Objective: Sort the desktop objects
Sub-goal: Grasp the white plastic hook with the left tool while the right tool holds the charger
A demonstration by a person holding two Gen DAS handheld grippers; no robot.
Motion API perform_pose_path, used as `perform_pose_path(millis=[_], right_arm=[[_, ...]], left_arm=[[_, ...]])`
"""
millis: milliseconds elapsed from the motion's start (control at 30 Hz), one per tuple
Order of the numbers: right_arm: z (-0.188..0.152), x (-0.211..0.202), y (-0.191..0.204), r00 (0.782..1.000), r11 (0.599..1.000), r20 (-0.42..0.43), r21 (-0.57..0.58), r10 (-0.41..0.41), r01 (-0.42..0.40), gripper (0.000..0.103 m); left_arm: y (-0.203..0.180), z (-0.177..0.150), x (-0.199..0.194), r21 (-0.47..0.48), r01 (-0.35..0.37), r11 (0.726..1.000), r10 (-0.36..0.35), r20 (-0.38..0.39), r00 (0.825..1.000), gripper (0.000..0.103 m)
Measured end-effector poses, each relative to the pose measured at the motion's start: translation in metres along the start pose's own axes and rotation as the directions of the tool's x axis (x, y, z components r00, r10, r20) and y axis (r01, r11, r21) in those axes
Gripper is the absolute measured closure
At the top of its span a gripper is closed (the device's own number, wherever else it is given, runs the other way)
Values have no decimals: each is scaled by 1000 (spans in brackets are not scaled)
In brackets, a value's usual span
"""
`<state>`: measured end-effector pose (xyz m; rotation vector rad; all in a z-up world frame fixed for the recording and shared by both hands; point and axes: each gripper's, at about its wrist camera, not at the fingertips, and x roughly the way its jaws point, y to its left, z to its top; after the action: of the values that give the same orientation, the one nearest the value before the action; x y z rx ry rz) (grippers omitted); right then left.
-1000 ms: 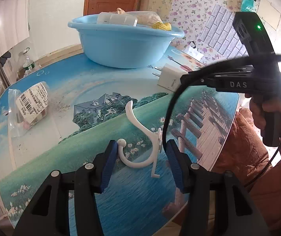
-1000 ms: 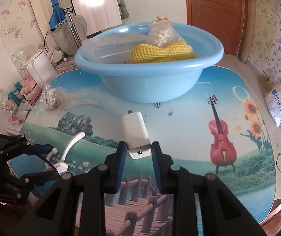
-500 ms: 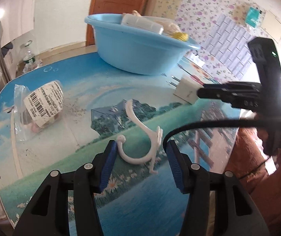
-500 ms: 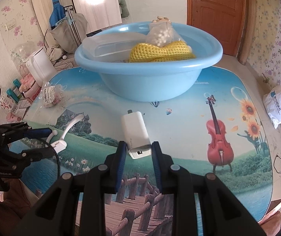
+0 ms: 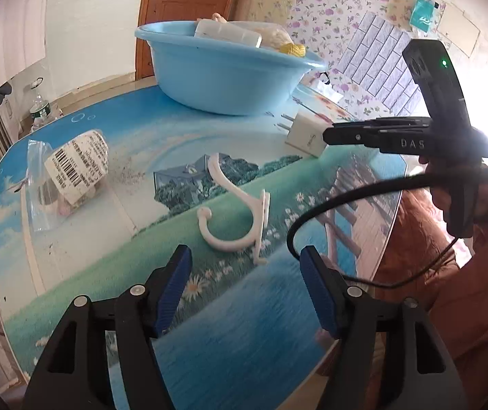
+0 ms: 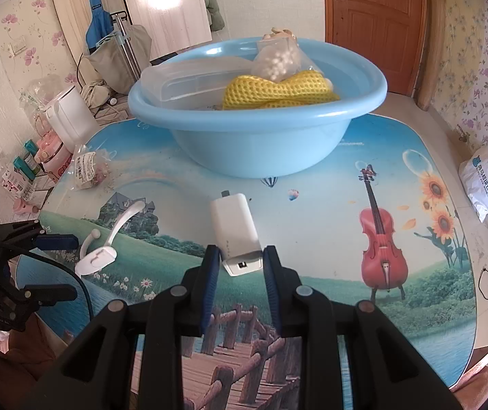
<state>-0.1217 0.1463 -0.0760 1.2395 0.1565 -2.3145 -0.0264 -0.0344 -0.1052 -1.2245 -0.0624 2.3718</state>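
Black tool, blue pads

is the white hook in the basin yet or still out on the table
Out. The white hook lies flat on the table, ahead of the open left hand-held gripper, apart from the blue basin.

One basin, one charger, one hook, one labelled bag, two tongs.
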Motion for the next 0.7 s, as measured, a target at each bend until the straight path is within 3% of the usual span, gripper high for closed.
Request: perform_pose_path(millis=[367,533,700], right_arm=[[-9,-7,-2,1000,1000,6,-16,10,-10,77],[-14,-13,-1,1000,999,13,-42,0,1,77],[-22,-17,-3,1000,999,16,-42,9,-8,77]], left_arm=[[5,0,-2,-14,-103,995,104,13,995,38],[-8,8,11,26,-167,986,167,14,986,38],[-13,17,21,28,-178,984,177,28,984,41]])
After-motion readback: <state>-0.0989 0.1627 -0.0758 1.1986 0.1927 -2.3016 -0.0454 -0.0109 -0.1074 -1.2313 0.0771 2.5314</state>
